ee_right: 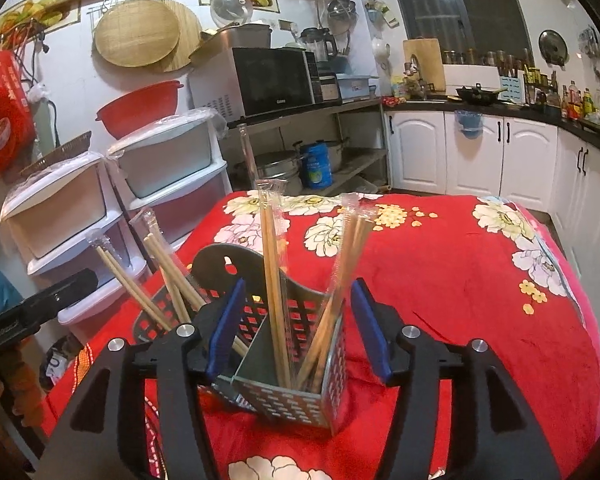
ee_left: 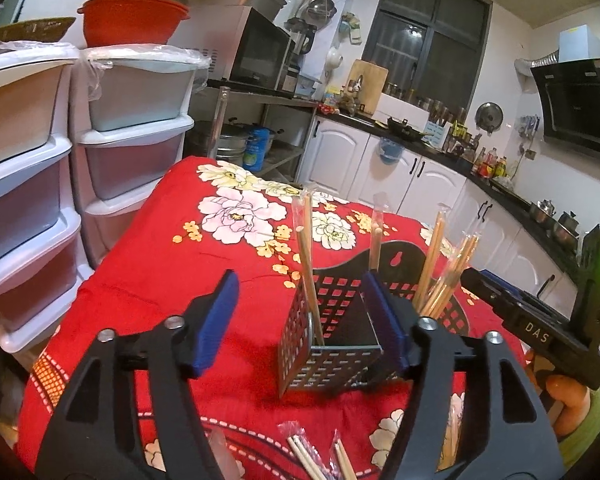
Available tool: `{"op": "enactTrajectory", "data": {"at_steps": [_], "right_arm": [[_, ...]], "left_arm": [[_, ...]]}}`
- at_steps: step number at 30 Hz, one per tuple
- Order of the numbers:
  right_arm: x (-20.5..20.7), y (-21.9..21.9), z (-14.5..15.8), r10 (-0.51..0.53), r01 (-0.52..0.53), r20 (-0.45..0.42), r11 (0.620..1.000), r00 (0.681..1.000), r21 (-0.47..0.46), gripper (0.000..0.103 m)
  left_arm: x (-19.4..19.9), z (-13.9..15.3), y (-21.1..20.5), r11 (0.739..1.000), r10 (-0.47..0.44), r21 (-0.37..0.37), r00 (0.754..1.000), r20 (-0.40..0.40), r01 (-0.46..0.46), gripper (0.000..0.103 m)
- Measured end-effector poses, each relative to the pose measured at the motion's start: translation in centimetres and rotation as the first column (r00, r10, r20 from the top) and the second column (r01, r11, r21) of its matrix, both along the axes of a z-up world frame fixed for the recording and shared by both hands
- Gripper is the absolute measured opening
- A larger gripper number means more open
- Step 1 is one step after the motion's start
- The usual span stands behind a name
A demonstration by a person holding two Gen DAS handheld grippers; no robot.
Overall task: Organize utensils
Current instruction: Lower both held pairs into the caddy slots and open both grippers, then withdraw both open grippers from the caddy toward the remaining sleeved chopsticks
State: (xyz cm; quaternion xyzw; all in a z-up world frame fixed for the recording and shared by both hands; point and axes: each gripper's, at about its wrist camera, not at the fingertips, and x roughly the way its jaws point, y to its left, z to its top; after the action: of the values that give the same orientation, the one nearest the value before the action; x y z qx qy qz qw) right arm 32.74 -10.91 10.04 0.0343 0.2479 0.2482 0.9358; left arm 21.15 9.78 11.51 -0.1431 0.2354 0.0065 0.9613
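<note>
A perforated metal utensil holder [ee_left: 328, 364] with a black plastic back stands on the red floral cloth. Several wrapped chopstick pairs stand upright in its compartments [ee_left: 310, 264]. My left gripper [ee_left: 300, 320] is open and empty, just in front of the holder. More wrapped chopsticks [ee_left: 312, 456] lie on the cloth at the near edge. In the right wrist view the holder [ee_right: 296, 396] sits between the open jaws of my right gripper [ee_right: 300, 336], with chopsticks [ee_right: 276, 300] standing in it. The right gripper holds nothing.
White plastic drawer units [ee_left: 32, 168] stand left of the table. The red cloth [ee_right: 480, 300] stretches to the right. Kitchen counters and white cabinets [ee_right: 480, 152] run along the far wall. The other gripper's black body [ee_left: 540, 324] reaches in at the right.
</note>
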Motion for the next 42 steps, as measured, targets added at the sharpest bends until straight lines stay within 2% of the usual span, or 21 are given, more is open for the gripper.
{"op": "enactTrajectory", "data": {"at_steps": [5, 11, 17, 42], "right_arm": [[-1.0, -0.6, 0.3, -0.003, 0.003, 0.008, 1.0, 1.0, 0.008, 0.059], [-2.4, -1.1, 0.7, -0.001, 0.001, 0.018, 1.0, 1.0, 0.013, 0.067], [-3.5, -1.3, 0.8, 0.001, -0.001, 0.02, 1.0, 1.0, 0.016, 0.073], [-8.0, -2.4, -0.6, 0.007, -0.007, 0.012, 1.0, 1.0, -0.005, 0.074]], "left_arm": [[-1.1, 0.1, 0.2, 1.0, 0.015, -0.006, 1.0, 0.011, -0.015, 0.079], [-2.3, 0.1, 0.4, 1.0, 0.017, -0.017, 1.0, 0.011, -0.017, 0.091], [-3.3, 0.0, 0.4, 1.0, 0.018, -0.016, 1.0, 0.018, -0.018, 0.091], [-6.9, -1.7, -1.1, 1.0, -0.003, -0.011, 1.0, 0.002, 0.003, 0.091]]}}
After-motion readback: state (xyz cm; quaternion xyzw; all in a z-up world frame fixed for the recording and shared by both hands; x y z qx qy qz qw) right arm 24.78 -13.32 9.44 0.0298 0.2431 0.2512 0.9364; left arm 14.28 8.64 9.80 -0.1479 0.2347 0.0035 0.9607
